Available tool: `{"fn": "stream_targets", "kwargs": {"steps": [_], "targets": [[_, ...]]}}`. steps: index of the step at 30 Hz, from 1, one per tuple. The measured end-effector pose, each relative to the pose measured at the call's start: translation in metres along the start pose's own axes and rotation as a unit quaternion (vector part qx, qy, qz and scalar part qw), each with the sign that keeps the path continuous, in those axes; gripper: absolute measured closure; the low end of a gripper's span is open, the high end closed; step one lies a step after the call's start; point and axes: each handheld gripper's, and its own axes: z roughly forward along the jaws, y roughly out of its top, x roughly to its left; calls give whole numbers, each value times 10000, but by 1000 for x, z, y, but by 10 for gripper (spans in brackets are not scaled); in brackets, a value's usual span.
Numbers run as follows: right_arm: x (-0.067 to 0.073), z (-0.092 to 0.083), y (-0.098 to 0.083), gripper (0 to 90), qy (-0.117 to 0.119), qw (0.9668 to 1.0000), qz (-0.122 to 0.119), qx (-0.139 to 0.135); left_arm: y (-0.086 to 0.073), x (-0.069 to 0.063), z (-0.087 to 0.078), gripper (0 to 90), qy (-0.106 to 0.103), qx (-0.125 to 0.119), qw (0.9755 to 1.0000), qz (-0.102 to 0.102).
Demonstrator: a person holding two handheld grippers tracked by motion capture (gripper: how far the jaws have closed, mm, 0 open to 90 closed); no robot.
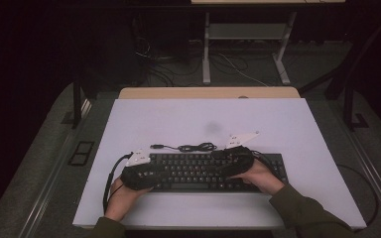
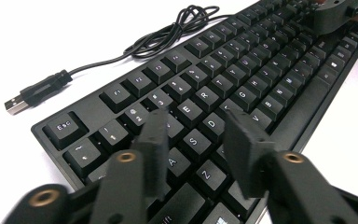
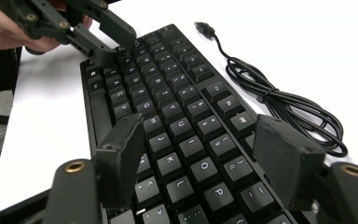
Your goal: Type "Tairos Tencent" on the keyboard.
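hand-held grippers over keyboard

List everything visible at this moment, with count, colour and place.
keyboard: one, black, near middle of the table, lying flat.
cable: one, black, coiled just behind the keyboard, its USB plug lying loose on the table.
table: one, white top with a wooden far edge.
desk frame: one, white legs, on the floor beyond the table, with loose wires beside it.
left hand-held gripper: one, black, over the keyboard's left end, jaws apart above the keys, nothing between them.
right hand-held gripper: one, black, over the keyboard's right part, jaws apart, nothing held.
sleeves: two, olive green, at the near edge.
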Motion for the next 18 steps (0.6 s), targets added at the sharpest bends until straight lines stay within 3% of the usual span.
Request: {"fn": "stream_targets", "kwargs": {"steps": [11, 18], "targets": [[-1, 5, 3, 490, -20, 10000, 20, -20, -1, 3, 0, 363, 78, -82, 9999, -13], [-3, 7, 6, 682, -20, 10000, 5, -40, 1, 2, 1, 274, 111, -165, 9998, -49]]}}
